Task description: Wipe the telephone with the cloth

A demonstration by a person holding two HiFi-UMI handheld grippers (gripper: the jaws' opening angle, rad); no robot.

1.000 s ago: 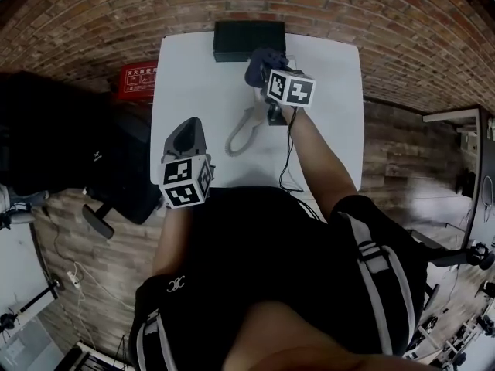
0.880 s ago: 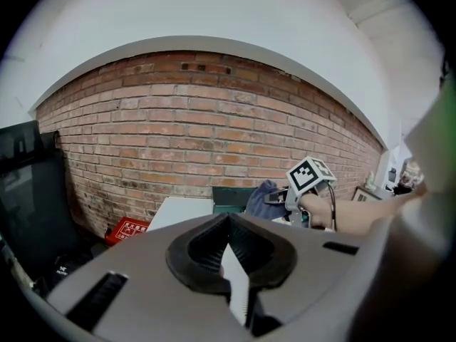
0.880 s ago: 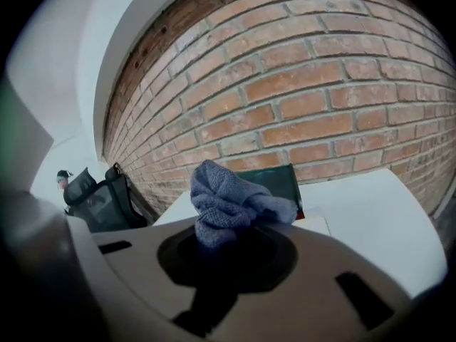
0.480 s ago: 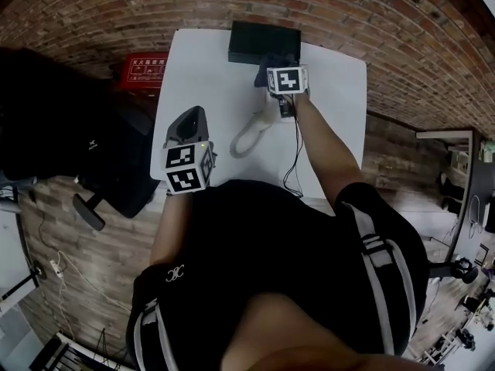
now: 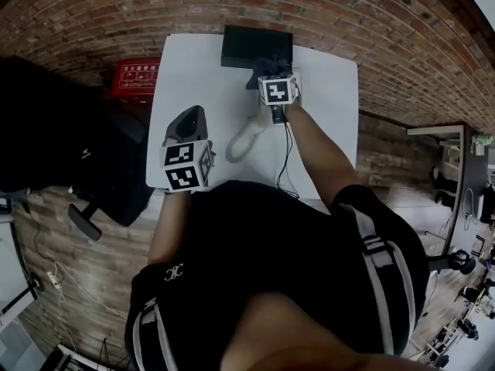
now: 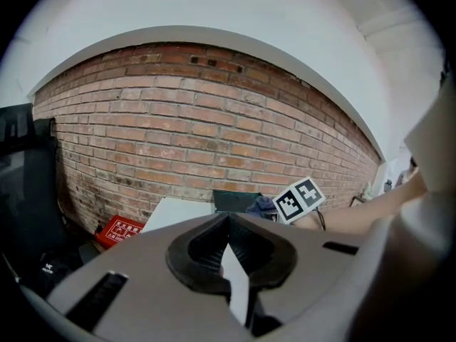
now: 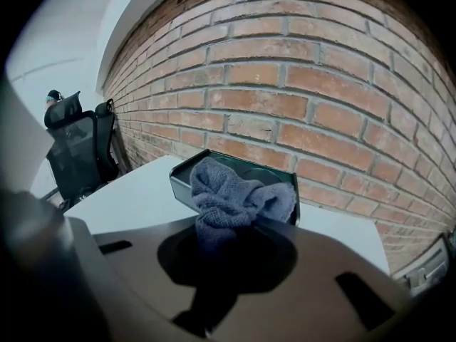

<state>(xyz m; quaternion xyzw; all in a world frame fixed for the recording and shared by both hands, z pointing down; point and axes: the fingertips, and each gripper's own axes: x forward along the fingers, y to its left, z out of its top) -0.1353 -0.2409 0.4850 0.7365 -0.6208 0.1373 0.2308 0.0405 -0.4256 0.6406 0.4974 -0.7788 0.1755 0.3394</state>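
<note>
While pinched in right tongs [image 7: 225, 239], cloth [image 7: 232, 193] bunched, grey-blue, coarse-knit.

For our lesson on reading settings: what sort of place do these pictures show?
Probably an indoor office or workroom. A white table stands by a bare brick wall, and a black office chair sits off to one side of it.
</note>
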